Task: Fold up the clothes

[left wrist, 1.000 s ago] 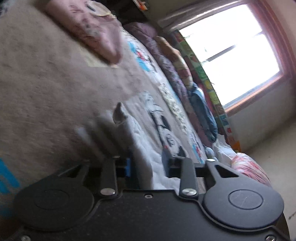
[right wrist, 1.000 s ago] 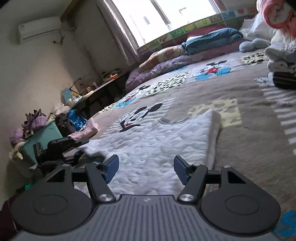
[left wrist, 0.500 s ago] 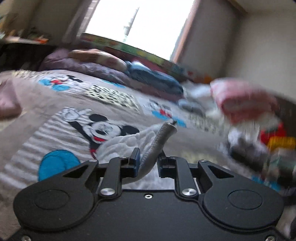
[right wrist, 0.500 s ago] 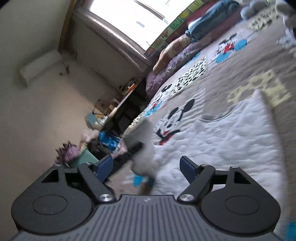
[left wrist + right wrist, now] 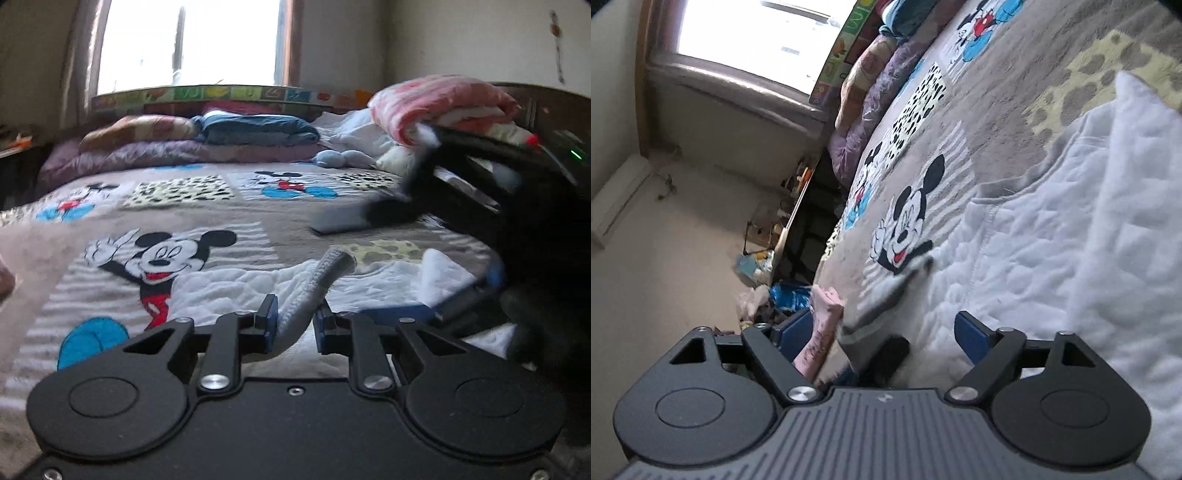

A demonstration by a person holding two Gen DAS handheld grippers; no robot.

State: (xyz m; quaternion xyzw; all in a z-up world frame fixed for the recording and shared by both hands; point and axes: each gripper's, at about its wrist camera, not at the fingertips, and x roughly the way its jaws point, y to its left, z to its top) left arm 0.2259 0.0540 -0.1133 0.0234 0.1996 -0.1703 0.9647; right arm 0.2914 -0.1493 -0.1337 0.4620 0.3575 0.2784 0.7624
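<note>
sleeve (image 5: 314, 284) lifted rightward, pinched in left tongs (image 5: 294, 325)

The left wrist view sits level and low over the grey cartoon-mouse bedspread (image 5: 229, 206), facing the bright window (image 5: 192, 44). The right wrist view is rolled sideways, close above the white quilted garment (image 5: 1052, 240); both share these.

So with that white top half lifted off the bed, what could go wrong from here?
Three risks, as judgements. The left gripper pinches only a narrow rolled strip of the white quilted garment, so it could slip free. The right gripper is open with nothing held, so that side may drag or bunch. The two grippers sit close together over the cartoon mouse bedspread and might bump.
</note>
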